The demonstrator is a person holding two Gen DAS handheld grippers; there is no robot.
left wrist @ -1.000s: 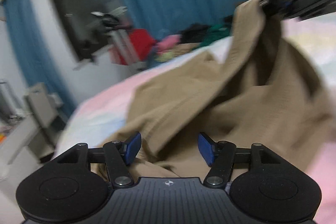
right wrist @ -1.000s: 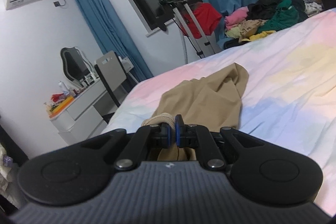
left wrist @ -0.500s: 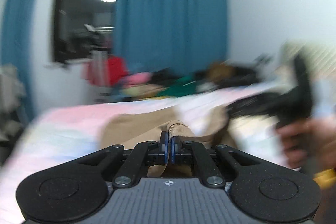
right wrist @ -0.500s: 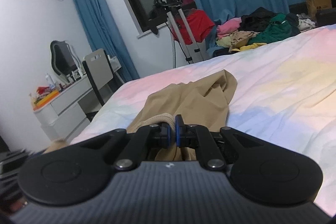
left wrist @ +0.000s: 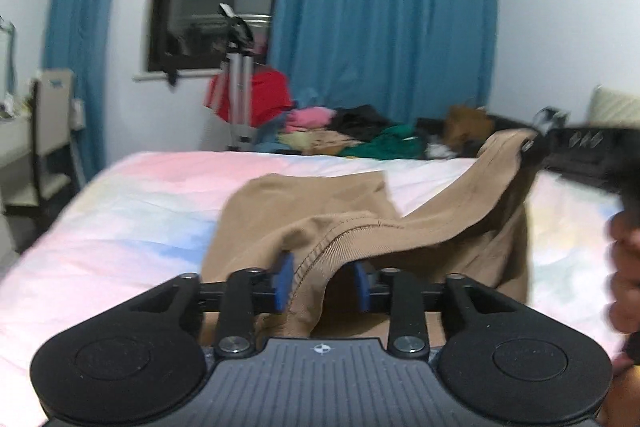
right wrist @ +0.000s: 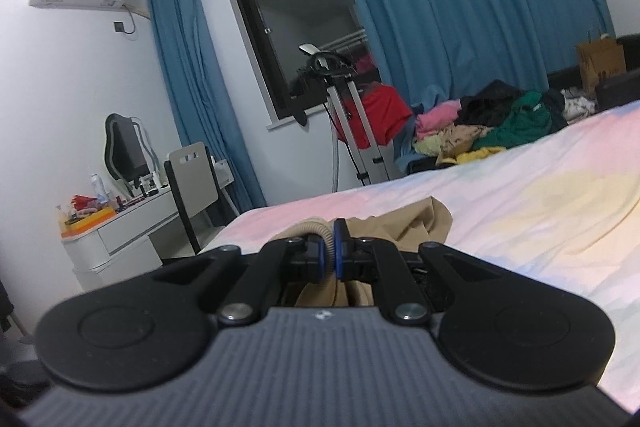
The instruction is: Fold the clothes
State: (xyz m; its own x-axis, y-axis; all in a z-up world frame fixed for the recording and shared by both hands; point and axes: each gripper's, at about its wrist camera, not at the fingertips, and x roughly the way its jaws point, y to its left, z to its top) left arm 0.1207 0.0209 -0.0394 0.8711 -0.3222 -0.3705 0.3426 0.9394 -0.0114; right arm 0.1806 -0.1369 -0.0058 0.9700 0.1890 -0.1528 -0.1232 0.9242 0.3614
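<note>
A tan garment [left wrist: 304, 203] lies rumpled on the pastel bedsheet [left wrist: 120, 211]. My left gripper [left wrist: 321, 283] stands open, and the garment's stitched hem drapes loosely between its blue pads [left wrist: 282, 281]. At the right of the left wrist view, my right gripper [left wrist: 534, 147] holds another edge of the garment lifted off the bed, with a hand [left wrist: 624, 267] just below it. In the right wrist view my right gripper [right wrist: 330, 253] is shut on the garment's ribbed band, and the rest of the tan garment [right wrist: 412, 223] lies on the sheet beyond.
A pile of mixed clothes [left wrist: 352, 131] sits past the bed's far edge, by blue curtains. A garment steamer stand with a red top [right wrist: 360, 119] stands by the window. A white desk [right wrist: 120, 223] and chair [right wrist: 192, 183] are at the left; a paper bag [right wrist: 600, 61] is far right.
My left gripper shut on the tan hem half a second ago and has now opened again. The right gripper stays shut and has moved nearer the sheet.
</note>
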